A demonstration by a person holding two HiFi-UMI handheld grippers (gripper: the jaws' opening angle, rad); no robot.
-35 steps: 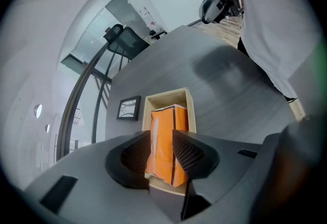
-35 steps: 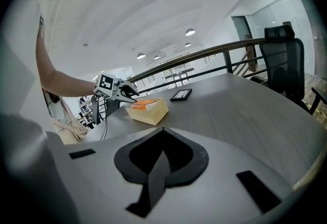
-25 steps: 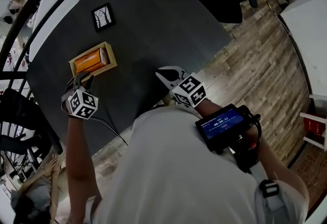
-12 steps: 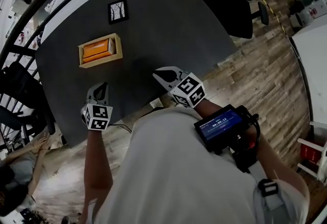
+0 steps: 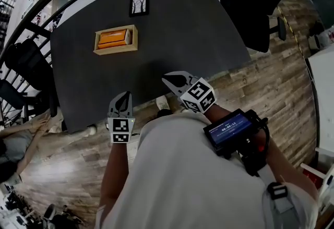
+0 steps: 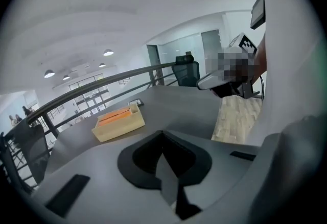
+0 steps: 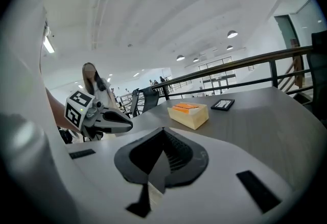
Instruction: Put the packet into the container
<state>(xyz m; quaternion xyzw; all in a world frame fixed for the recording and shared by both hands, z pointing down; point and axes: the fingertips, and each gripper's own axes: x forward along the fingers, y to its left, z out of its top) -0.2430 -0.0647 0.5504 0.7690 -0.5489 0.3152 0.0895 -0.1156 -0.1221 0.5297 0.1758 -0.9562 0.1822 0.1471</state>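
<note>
An orange packet (image 5: 113, 38) lies inside the shallow wooden container (image 5: 133, 40) on the far left part of the dark table (image 5: 177, 29). My left gripper (image 5: 124, 95) hovers at the table's near edge, well short of the container, shut and empty. My right gripper (image 5: 169, 77) is also shut with nothing in it, over the near edge to the right. In the left gripper view the container (image 6: 120, 127) with the packet (image 6: 115, 114) stands ahead beyond the closed jaws. The right gripper view has the container (image 7: 191, 117) ahead and the left gripper (image 7: 113, 121) at the left.
A small black-framed picture (image 5: 139, 5) lies on the table beyond the container. A black office chair (image 5: 250, 11) stands at the far right and dark chairs (image 5: 21, 66) at the left by a railing. A person (image 5: 18, 142) is on the wooden floor at the left.
My left gripper has drawn back from beside the container to the table's near edge, and its jaws have shut. The packet stays in the container. The right gripper has hardly moved.
</note>
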